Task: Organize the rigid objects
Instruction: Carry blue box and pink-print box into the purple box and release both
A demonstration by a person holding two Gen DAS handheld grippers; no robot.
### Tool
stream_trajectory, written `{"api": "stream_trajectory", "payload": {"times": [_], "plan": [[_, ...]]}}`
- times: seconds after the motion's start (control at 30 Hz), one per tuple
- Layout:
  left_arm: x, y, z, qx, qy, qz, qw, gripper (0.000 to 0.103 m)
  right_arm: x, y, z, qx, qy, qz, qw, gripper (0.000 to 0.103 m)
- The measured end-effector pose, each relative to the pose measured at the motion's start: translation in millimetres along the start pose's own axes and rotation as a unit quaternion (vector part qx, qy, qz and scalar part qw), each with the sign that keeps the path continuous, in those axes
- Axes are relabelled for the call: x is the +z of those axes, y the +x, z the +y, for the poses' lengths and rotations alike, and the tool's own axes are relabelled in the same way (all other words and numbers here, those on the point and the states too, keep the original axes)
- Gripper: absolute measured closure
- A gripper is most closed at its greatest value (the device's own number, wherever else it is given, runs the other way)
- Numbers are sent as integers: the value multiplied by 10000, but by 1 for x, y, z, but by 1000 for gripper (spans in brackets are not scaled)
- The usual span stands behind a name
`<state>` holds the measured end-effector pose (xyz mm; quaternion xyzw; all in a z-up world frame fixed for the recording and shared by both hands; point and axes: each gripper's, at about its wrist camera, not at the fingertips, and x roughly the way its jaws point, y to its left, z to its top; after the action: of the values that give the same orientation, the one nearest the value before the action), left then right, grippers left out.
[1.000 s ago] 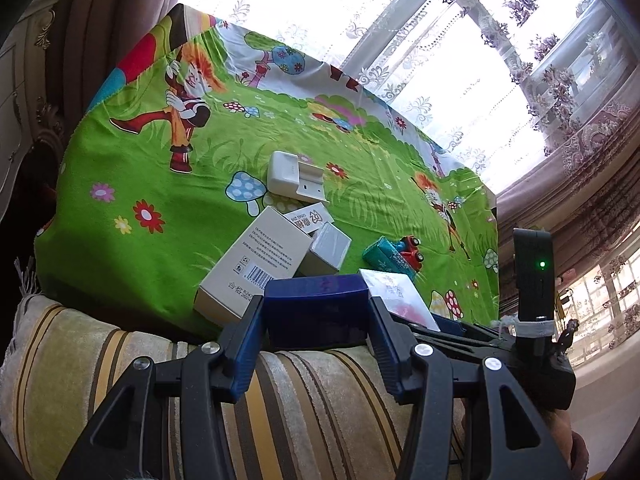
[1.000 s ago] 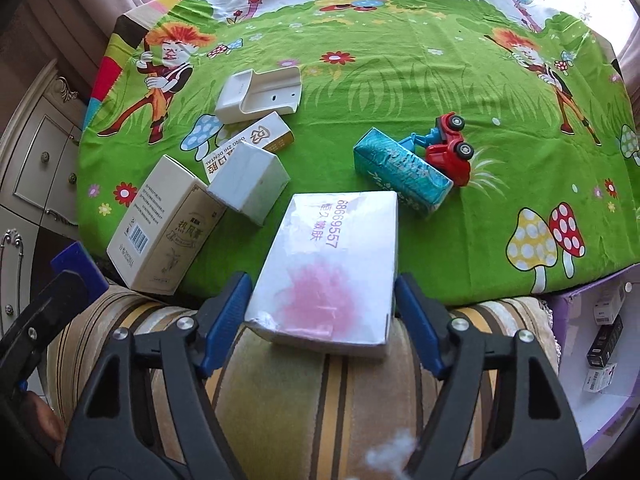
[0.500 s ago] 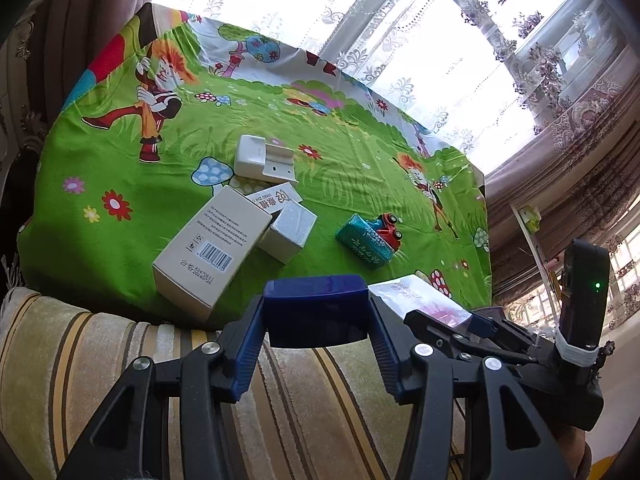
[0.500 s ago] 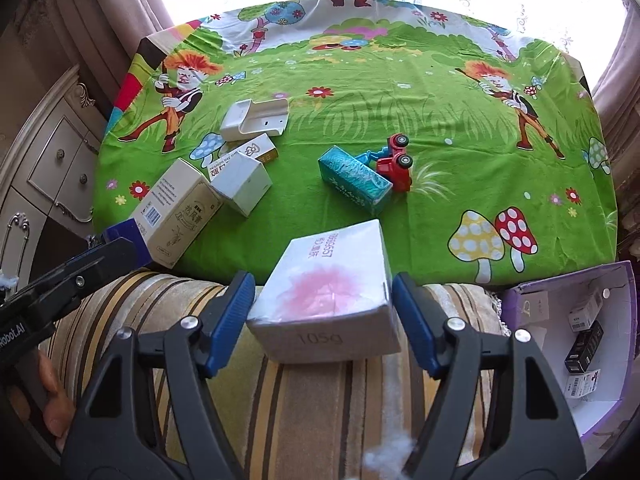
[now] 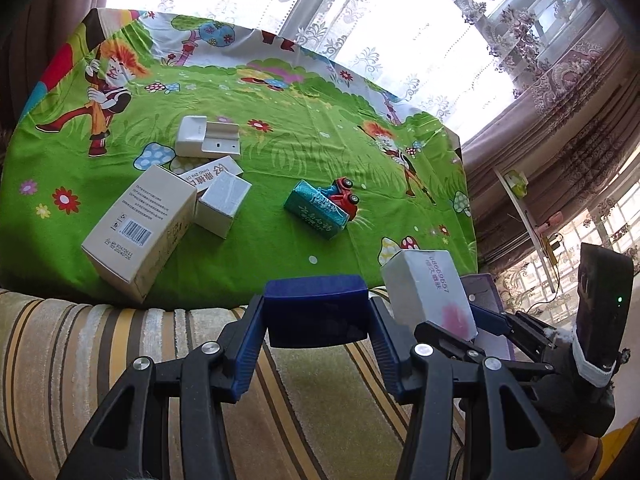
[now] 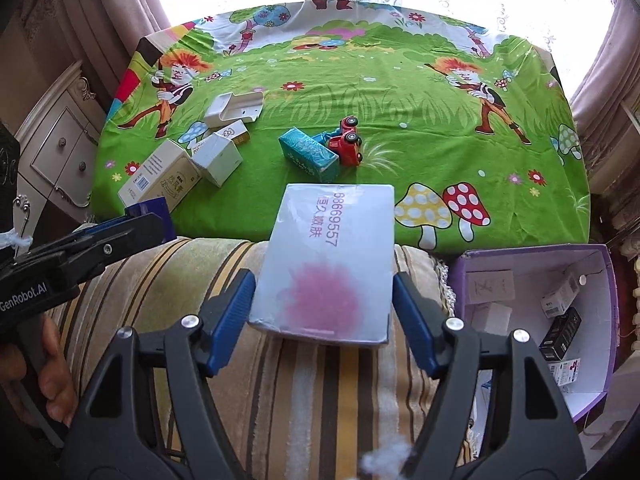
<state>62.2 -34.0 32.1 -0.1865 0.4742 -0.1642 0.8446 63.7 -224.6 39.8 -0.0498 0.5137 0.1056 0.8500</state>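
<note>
My left gripper [image 5: 316, 316] is shut on a dark blue box [image 5: 316, 308], held above the striped cushion near the table's front edge. My right gripper [image 6: 324, 300] is shut on a white box with a pink blotch [image 6: 328, 264]; the same box shows in the left wrist view [image 5: 428, 288], to the right of the blue box. On the green cartoon tablecloth [image 6: 400, 92] lie a large white barcode box [image 5: 140, 228], a small white box [image 5: 222, 202], a white holder [image 5: 206, 140], a teal box [image 5: 316, 210] and a red toy car [image 5: 344, 196].
A purple open box [image 6: 532, 256] with several small packages stands at the lower right, beside the striped cushion [image 6: 312, 380]. A white drawer cabinet [image 6: 60, 144] stands left of the table. Curtains and a bright window lie behind it.
Both grippers have pulled back and up from the table with their boxes. The right gripper's white box has moved right, toward the purple box, which now shows more fully.
</note>
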Motion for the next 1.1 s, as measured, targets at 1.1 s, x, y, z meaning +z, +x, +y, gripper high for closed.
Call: {"api": "stream_trajectory", "payload": {"times": [1.1], "plan": [[-31,67,-152,-670,1315,938,9846,51,-85,-49,-191,-743,1788,-308,9806,32]]}}
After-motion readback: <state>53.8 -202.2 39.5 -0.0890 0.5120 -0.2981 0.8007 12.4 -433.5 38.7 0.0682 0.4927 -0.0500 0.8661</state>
